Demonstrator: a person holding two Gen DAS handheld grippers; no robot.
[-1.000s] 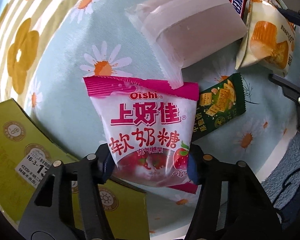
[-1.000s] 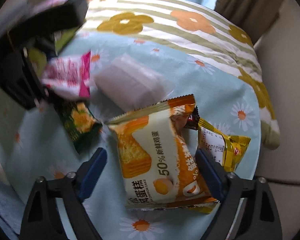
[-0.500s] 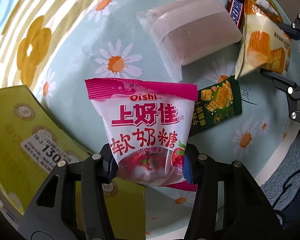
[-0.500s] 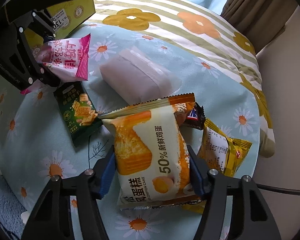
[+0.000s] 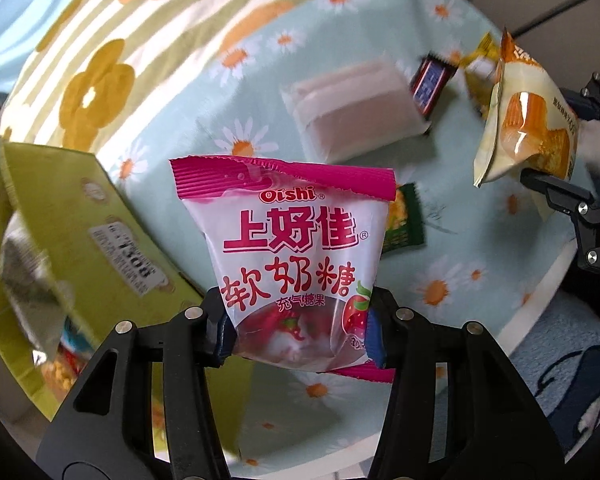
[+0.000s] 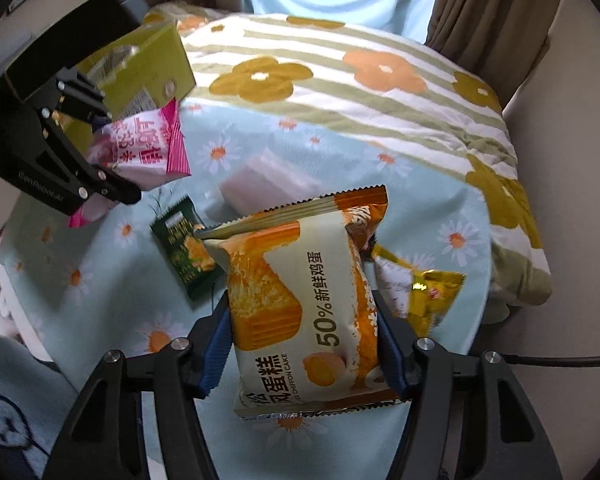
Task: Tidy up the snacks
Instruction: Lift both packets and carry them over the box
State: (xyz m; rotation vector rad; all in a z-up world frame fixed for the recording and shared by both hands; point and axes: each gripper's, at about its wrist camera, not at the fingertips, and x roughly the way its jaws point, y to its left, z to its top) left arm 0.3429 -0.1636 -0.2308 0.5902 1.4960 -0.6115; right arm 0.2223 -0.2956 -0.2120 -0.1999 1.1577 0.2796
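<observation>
The worktop, under its daisy-print cloth, carries the loose snacks, and the green box sits at its far left edge with packets already inside. My right tool is clamped on the orange cake packet, its jaws having just closed in on it, and the packet hangs clear of the cloth. My left tool grips the pink candy bag by its lower part, raised beside the box. Left lying are the pale wrapped cake, the yellow packet, the dark green cracker packet and the small chocolate bar. Both packets are puffy and slick, so I judge either could squirm out of the pads if I swing fast. The cake packet's trailing end hangs near the yellow packet and could drag it off the edge. My two tools could also knock together over the box.
</observation>
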